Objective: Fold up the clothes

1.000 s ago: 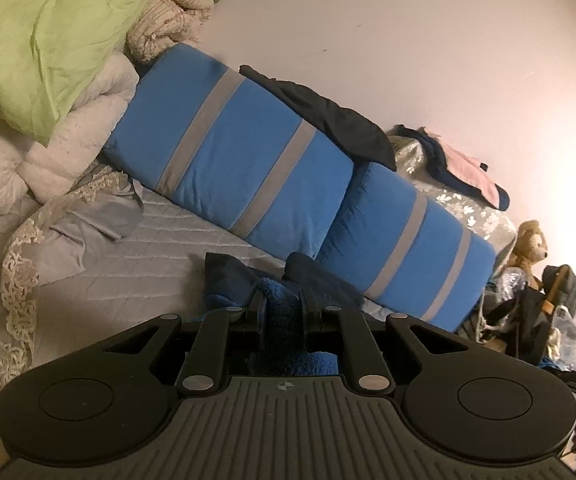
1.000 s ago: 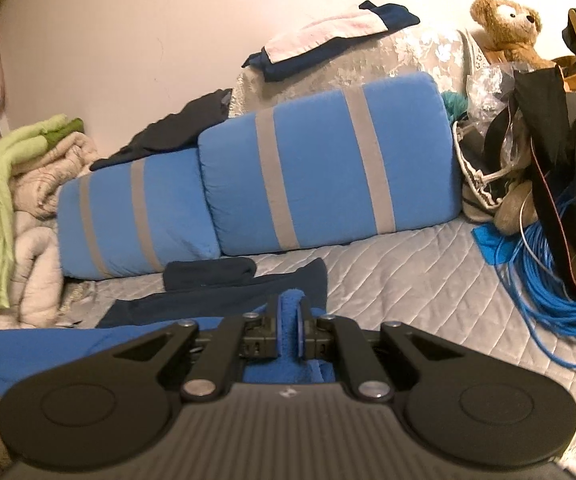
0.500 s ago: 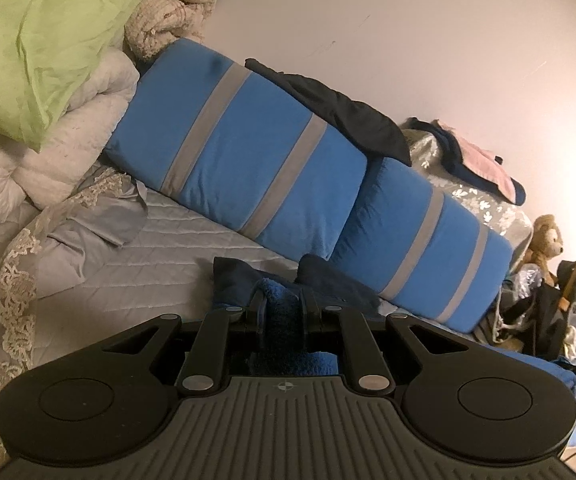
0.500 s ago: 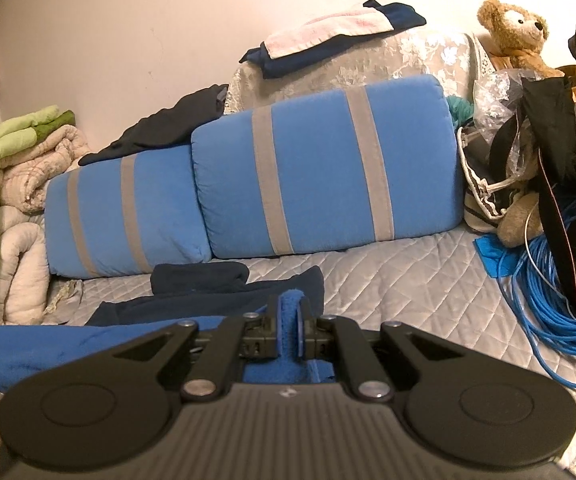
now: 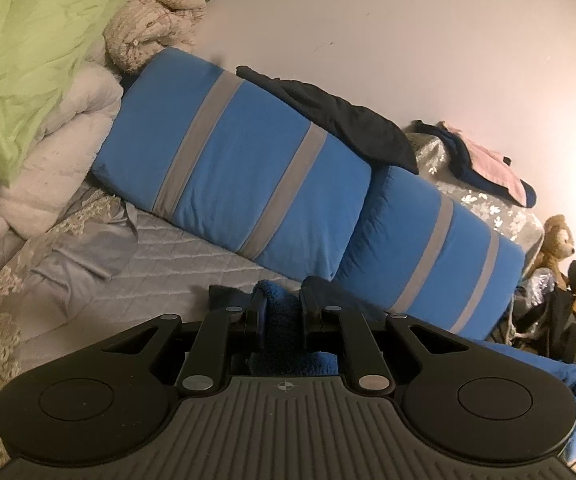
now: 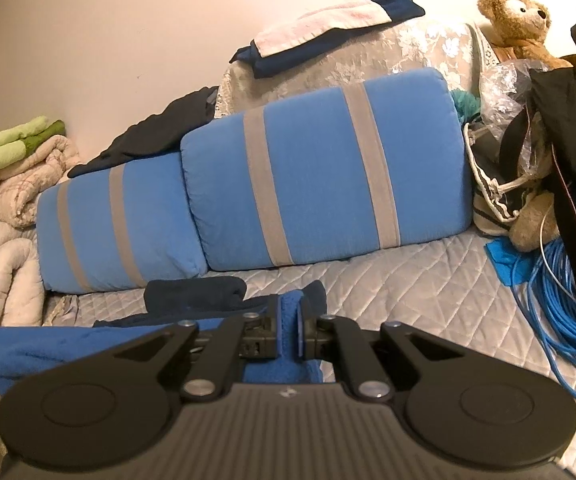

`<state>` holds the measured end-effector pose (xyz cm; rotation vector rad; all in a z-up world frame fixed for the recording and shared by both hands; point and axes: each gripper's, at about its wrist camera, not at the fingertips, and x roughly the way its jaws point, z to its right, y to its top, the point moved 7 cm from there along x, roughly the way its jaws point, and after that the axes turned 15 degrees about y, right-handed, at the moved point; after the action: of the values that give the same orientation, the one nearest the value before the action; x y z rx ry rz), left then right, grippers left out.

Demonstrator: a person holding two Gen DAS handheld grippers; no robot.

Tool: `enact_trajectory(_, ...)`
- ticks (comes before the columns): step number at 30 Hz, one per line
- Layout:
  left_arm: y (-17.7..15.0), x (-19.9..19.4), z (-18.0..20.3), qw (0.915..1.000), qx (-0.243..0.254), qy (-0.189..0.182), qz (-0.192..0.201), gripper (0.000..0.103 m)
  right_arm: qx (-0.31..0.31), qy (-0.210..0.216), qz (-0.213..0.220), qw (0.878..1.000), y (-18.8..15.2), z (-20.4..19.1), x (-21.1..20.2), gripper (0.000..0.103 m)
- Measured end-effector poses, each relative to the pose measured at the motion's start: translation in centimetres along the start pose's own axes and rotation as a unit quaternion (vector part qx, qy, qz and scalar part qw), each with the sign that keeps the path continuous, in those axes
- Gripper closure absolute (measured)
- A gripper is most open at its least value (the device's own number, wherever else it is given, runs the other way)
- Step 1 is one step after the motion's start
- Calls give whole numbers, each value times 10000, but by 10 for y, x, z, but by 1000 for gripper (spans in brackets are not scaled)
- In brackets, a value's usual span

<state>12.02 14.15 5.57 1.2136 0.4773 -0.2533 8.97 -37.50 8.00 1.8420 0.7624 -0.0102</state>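
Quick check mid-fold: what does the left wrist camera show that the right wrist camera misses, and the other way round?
Only the left wrist view shows the lace-trimmed grey sheet. Only the right wrist view shows the coiled blue cable and the folded dark navy garment lying flat on the quilt. Both show the striped blue cushions, the brown teddy bear, and a gripper, left gripper and right gripper, clamped on the fuzzy blue cloth.

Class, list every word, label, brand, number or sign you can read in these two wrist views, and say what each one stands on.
No readable text in either view.
Left tongs: a small cross-in-circle mark on the body, no letters.
Right tongs: a small emblem on the body, too blurred to read.
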Motion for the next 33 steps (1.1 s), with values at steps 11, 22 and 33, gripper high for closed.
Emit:
enact_trajectory(11, 28, 29, 13, 9998, 122, 80, 111, 88, 155, -22, 110, 9998, 26, 13, 35, 96)
enact_trajectory(22, 27, 96, 22, 9984, 308, 467, -90, 87, 257, -226, 21, 9994, 41, 32, 85, 96)
enact_trajectory(33, 12, 169, 26, 9934, 650, 862, -376, 87, 428, -520, -430, 9968, 14, 71, 156, 96)
